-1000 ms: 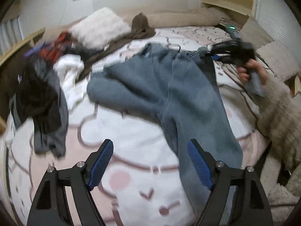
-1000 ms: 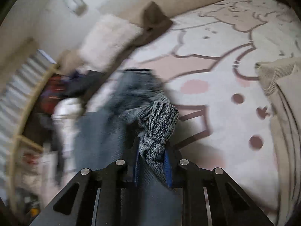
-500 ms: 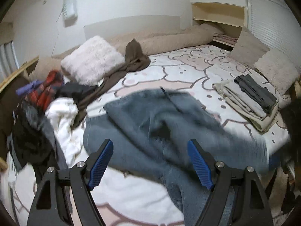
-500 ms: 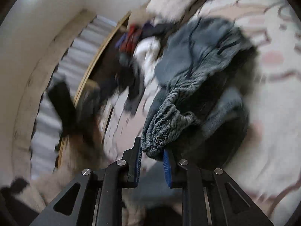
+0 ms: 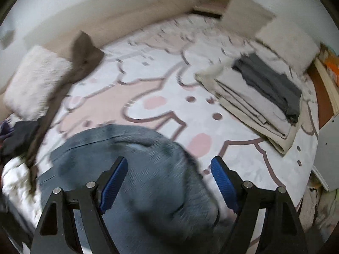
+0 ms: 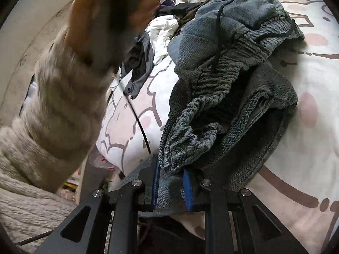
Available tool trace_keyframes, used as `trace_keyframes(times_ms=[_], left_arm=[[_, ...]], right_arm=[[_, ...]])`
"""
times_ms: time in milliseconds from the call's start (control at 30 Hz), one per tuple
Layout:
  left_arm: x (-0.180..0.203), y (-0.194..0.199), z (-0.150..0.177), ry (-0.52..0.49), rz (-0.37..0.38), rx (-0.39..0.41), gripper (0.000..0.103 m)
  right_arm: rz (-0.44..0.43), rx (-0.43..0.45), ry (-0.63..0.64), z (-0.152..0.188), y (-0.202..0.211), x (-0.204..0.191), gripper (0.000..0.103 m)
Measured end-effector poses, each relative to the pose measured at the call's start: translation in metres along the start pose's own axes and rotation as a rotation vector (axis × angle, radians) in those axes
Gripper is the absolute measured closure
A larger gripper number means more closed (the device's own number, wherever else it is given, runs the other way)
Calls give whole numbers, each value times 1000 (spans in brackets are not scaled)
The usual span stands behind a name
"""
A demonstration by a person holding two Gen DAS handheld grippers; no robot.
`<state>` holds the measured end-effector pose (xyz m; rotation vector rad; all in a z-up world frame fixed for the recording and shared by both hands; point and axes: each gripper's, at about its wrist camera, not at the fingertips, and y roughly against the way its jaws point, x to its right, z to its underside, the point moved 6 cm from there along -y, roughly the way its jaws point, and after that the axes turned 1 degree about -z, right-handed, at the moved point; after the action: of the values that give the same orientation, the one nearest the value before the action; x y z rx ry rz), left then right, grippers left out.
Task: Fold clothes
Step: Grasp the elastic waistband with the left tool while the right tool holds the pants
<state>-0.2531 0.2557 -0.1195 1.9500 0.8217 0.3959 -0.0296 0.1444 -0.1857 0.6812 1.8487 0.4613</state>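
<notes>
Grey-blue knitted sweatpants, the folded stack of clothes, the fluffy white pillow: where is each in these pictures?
Grey-blue knitted sweatpants [image 6: 214, 97]: right wrist view, on the ribbed waistband.
Folded stack of clothes [image 5: 252, 97]: left wrist view, on the pale layers.
Fluffy white pillow [image 5: 34, 78]: left wrist view, on its top face.

Bare bedspread [image 5: 161, 80] lies open between the folded stack [image 5: 260, 97], the brown garment [image 5: 82, 57] and the grey sweatpants [image 5: 135, 158].
</notes>
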Motion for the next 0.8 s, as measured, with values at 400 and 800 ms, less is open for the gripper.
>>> trace_keyframes(times_ms=[400, 800], left_arm=[[-22, -80, 14, 120, -74, -236, 90], [-88, 85, 49, 221, -260, 208, 93]], right_arm=[[-6, -9, 27, 7, -9, -4, 82], [100, 86, 17, 2, 16, -18, 82]])
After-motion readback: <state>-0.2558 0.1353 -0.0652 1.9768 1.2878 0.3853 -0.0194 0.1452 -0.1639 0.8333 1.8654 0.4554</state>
